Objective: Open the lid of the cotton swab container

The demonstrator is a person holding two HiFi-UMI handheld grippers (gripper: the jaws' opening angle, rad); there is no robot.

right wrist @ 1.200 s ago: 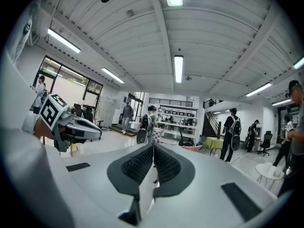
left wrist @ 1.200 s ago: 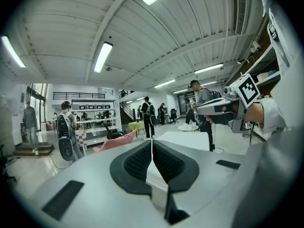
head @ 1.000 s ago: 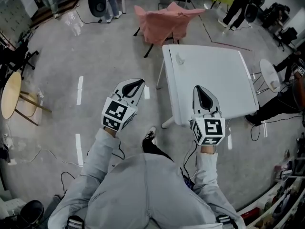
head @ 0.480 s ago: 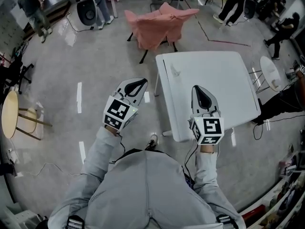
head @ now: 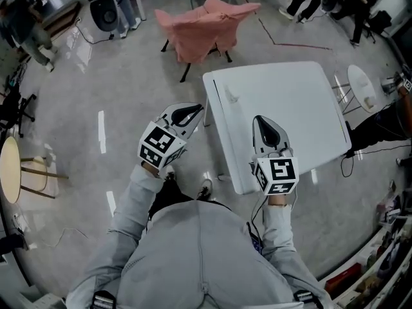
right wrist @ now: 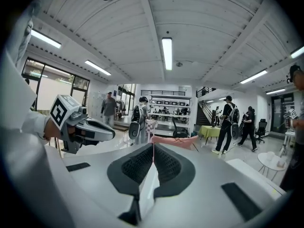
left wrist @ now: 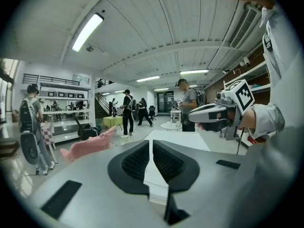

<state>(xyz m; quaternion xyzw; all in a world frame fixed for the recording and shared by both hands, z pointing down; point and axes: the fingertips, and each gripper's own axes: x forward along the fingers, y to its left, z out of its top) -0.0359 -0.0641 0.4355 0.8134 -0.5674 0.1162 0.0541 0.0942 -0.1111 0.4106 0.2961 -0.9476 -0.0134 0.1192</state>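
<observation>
1. Black ribbed pads (left wrist: 135, 163) of the left tongs (left wrist: 151, 146) meet at their tips, clenched on nothing.
2. Right tongs (right wrist: 153, 148) are clenched the same way, pads pressed together with nothing between them.
3. Each pair of tongs carries a marker cube (head: 158, 152) at its rear, and a grey sleeve (head: 129, 211) runs back from each towards the person.
4. Taking the white surface (head: 290, 102) as the landmark, the right tongs hang over its near part and point across it.
5. The left tongs sit just off the surface's left edge, above the grey floor (head: 129, 89), with their tips near that edge.
6. A small pale object (head: 230, 97) stands on the surface near its far left corner, well apart from both tongs. It is too small to tell whether it is the cotton swab container, or how its lid sits.
7. Beyond the surface's far edge stands a chair draped in pink cloth (head: 206, 28).
8. To the right of the surface is a small round white table (head: 362, 89). Well off to its left are white tape marks (head: 102, 131) on the floor and a round wooden table (head: 9, 169).
</observation>
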